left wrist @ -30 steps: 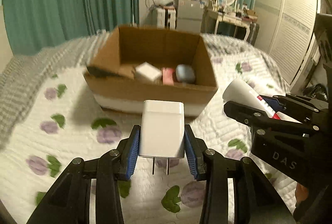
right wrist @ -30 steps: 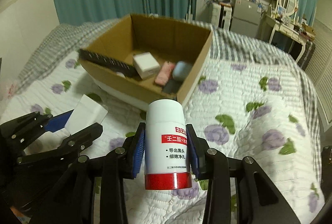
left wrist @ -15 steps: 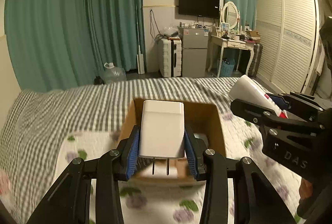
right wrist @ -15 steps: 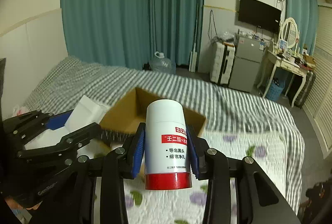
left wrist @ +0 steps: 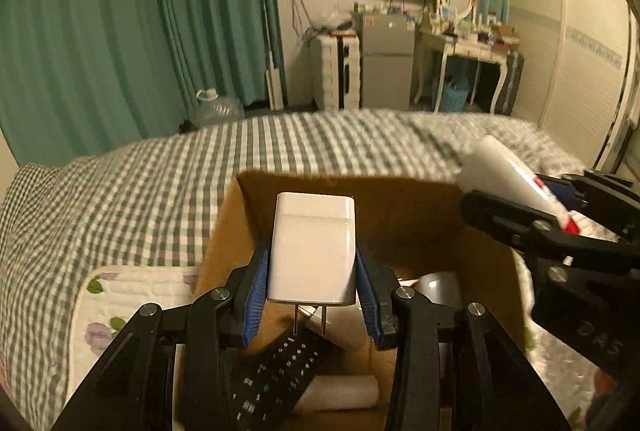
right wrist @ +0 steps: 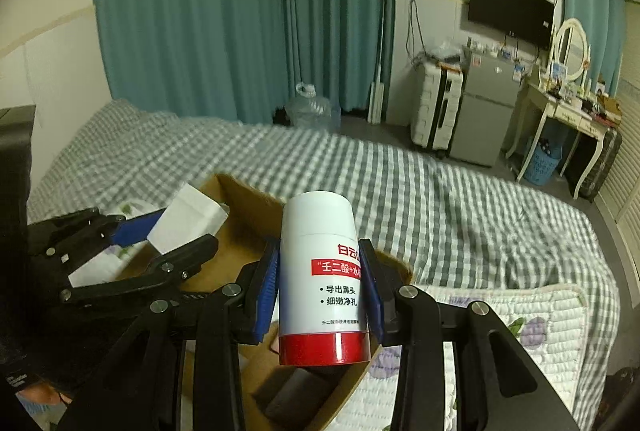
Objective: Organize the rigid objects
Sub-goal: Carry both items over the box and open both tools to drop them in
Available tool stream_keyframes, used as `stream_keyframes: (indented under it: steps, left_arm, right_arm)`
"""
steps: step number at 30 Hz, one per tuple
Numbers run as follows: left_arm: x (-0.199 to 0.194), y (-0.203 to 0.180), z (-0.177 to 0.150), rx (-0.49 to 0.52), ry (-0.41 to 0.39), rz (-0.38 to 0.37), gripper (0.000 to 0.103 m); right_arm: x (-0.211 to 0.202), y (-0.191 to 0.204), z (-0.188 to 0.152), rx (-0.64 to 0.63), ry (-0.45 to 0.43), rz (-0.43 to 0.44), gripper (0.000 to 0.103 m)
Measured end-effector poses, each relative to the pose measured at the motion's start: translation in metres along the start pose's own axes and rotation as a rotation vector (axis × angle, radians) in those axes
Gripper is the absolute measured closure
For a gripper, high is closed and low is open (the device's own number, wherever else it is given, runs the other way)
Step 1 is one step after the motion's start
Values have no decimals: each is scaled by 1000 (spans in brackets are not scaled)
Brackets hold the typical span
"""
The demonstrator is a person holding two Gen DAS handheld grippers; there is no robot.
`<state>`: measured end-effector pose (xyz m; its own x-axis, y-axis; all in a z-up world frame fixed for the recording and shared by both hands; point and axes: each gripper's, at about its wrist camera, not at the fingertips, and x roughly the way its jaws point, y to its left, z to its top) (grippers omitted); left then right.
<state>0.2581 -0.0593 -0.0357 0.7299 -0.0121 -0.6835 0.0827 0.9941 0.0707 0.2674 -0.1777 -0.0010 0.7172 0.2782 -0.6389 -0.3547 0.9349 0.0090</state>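
Note:
My left gripper (left wrist: 312, 267) is shut on a white plug-in charger (left wrist: 313, 247), prongs pointing back at me, held over the open cardboard box (left wrist: 240, 227). My right gripper (right wrist: 322, 279) is shut on a white bottle with a red cap and red label (right wrist: 320, 271), held over the box's right part (right wrist: 236, 203). Each gripper shows in the other's view: the right one with the bottle (left wrist: 504, 171), the left one with the charger (right wrist: 186, 217). In the box lie a black remote (left wrist: 276, 375), a white cylinder (left wrist: 340, 391) and a grey rounded object (left wrist: 440, 285).
The box sits on a bed with a green-and-white checked cover (left wrist: 120, 199) and a floral quilt (right wrist: 520, 323). Behind are teal curtains (right wrist: 240, 11), a water jug (right wrist: 312, 107), a small fridge (right wrist: 484, 107) and a dressing table (right wrist: 568, 107).
Both grippers have moved forward and now hang over the box, which fills the lower part of both views. The remote inside has come into sight. Both keep their hold.

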Motion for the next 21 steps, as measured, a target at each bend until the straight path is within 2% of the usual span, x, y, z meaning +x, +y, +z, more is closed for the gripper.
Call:
stream_keyframes:
  steps: [4, 8, 12, 17, 21]
  left_arm:
    - [23, -1, -6, -2, 42, 12, 62]
    - [26, -2, -8, -16, 57, 6, 58]
    - [12, 0, -2, -29, 21, 29, 50]
    - [-3, 10, 5, -24, -14, 52, 50]
    - [-8, 17, 7, -24, -32, 63, 48]
  right_arm:
    - [24, -11, -12, 10, 53, 6, 66]
    - [30, -20, -16, 15, 72, 2, 66]
    - [28, -24, -17, 24, 70, 5, 66]
    - [32, -21, -13, 14, 76, 3, 66]
    - [51, -11, -9, -36, 111, 10, 66]
